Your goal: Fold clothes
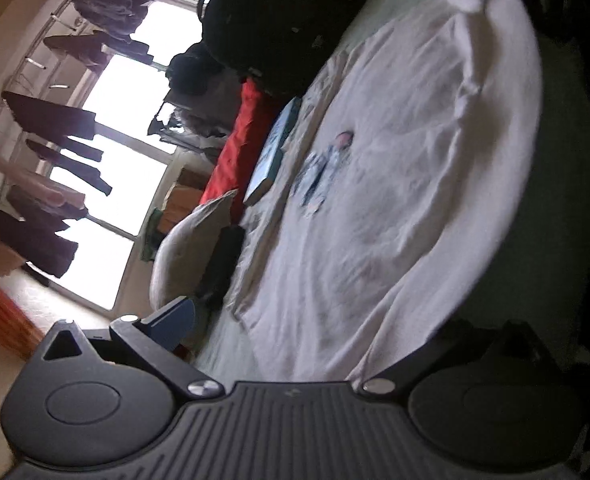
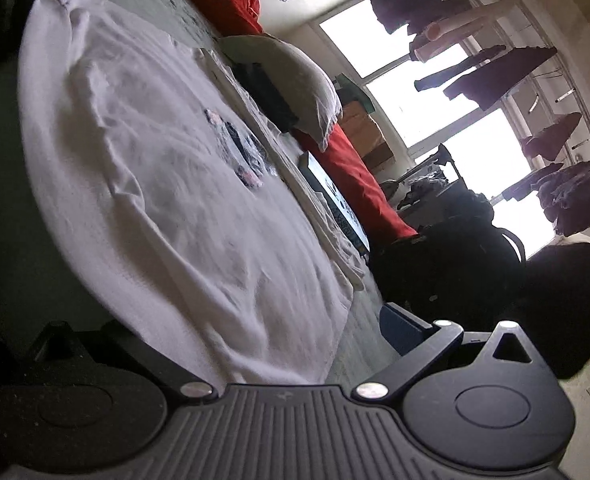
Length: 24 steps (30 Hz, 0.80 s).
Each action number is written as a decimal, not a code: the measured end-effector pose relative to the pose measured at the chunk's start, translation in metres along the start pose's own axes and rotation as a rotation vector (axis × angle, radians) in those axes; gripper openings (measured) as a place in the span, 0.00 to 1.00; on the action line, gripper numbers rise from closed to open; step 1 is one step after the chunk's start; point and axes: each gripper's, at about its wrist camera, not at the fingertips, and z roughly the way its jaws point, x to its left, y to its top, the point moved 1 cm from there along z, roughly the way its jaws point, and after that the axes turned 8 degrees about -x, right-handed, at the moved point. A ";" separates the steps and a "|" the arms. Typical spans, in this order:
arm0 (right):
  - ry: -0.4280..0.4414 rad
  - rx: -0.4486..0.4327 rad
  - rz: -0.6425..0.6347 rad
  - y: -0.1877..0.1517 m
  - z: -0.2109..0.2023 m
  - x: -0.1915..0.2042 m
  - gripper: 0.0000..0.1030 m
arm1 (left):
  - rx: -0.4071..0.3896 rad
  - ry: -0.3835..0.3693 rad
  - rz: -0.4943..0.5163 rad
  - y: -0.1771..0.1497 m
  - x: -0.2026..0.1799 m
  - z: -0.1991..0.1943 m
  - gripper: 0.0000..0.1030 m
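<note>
So the white t-shirt (image 1: 415, 168) is lying spread out flat on the bed (image 1: 535, 240), print side up, with the little graphic (image 1: 319, 172) roughly in the middle. Both cameras are tipped sideways and sit low at the shirt's near edge, one at each end.

The left hand-held gripper (image 1: 295, 344) looks spread wide. One blue finger (image 1: 179, 320) shows off to the side of the cloth, and the other side is in shadow, with the hem running between the two linkages. Same story for the right hand-held gripper (image 2: 279, 344): wide apart, blue finger (image 2: 403, 328) sitting over bare bed past the fabric, nothing pinched that I can see.

What could go wrong from here, my guess:
- That outer finger on each side is off the shirt, so closing now might catch only a sliver of hem, or grab the bed sheet along with it and drag the bedding up.
- The cloth is already wrinkly, so lifting one end ahead of the other would skew the fold and bunch the print.
- There's a book (image 1: 271, 152) lying just past the far edge of the shirt, plus a pillow (image 1: 191, 248) and a dark bundle (image 1: 225, 264) near it. A big sweeping fold toward that side could land on them or knock the book around.
</note>
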 end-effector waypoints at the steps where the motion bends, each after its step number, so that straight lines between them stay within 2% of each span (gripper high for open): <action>1: -0.009 0.005 0.006 -0.001 -0.001 -0.002 1.00 | 0.011 0.010 0.000 -0.002 0.001 0.002 1.00; 6: -0.042 0.021 0.023 -0.002 0.004 -0.007 1.00 | 0.019 0.036 -0.026 0.002 0.008 0.006 1.00; 16: -0.148 -0.003 0.029 0.005 0.012 -0.021 1.00 | 0.047 0.106 -0.056 0.006 0.021 0.015 1.00; 24: -0.179 -0.014 0.025 0.011 0.033 -0.037 1.00 | 0.063 0.136 -0.090 0.010 0.042 0.033 1.00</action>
